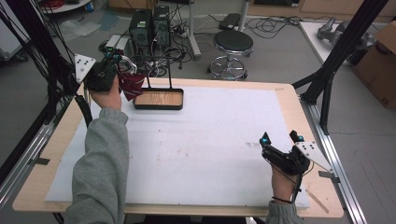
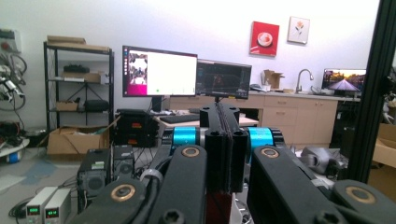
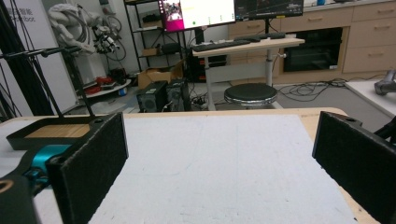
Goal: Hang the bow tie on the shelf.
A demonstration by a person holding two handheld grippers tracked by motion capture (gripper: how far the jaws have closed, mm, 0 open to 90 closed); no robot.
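Note:
My left gripper [image 1: 122,64] is held up at the table's far left corner, shut on a dark red striped cloth [image 1: 131,85] that hangs down from its jaws. In the left gripper view the jaws [image 2: 223,112] are pressed together, with a strip of the dark red cloth [image 2: 218,208] showing below them. Just right of the cloth stands a black tray with a wooden floor [image 1: 159,99] and thin black upright rods. My right gripper [image 1: 280,137] rests low over the white mat near the front right, open, with nothing between its pads [image 3: 88,163].
A white mat [image 1: 205,140] covers most of the wooden table. Black frame posts stand at the left and right table edges. Behind the table are a round stool [image 1: 232,44], computer towers [image 1: 149,25] and loose cables on the floor.

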